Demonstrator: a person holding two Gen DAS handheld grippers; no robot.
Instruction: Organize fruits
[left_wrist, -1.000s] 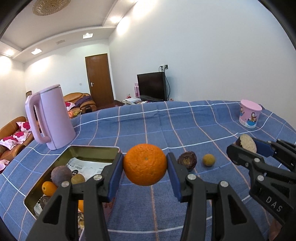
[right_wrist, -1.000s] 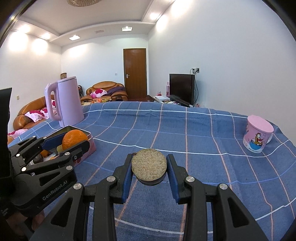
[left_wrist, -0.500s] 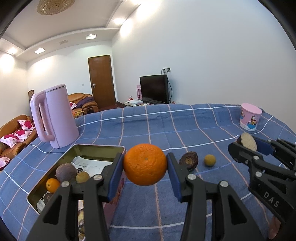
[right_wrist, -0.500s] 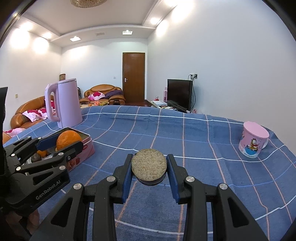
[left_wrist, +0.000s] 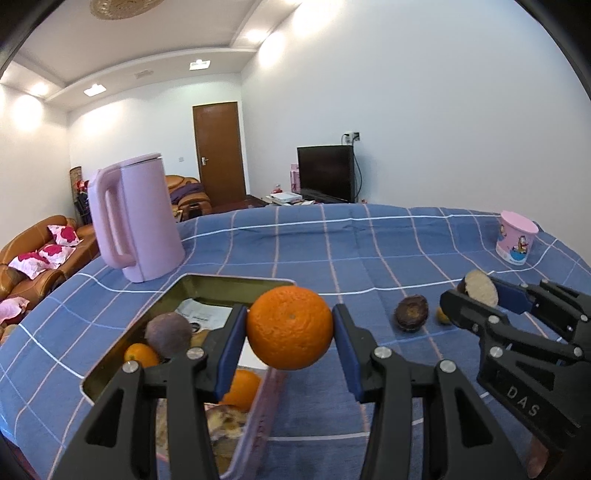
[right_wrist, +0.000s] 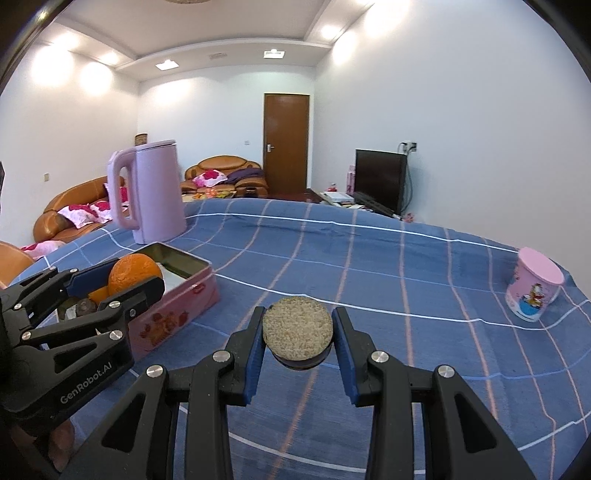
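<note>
My left gripper (left_wrist: 290, 318) is shut on a large orange (left_wrist: 290, 326), held in the air above the near right corner of an open pink tin (left_wrist: 229, 282). The tin holds a dark purple fruit (left_wrist: 168, 332), a small orange fruit (left_wrist: 140, 354), another orange (left_wrist: 240, 384) and a paper. My right gripper (right_wrist: 298, 334) is shut on a halved dark fruit (right_wrist: 297, 330), its beige cut face towards the camera, above bare cloth right of the tin (right_wrist: 173, 310). A dark shrivelled fruit (left_wrist: 411, 317) and a small yellow fruit (left_wrist: 441, 315), partly hidden, lie on the cloth.
A blue checked cloth (right_wrist: 369, 266) covers the table. A tall pink kettle (left_wrist: 136, 218) stands just behind the tin. A pink cartoon cup (right_wrist: 535, 291) stands at the far right near the table's edge. Sofas and a television lie beyond the table.
Both grippers have shifted sideways towards the tin, so the orange now hangs over its near corner. Both grips are unchanged.
</note>
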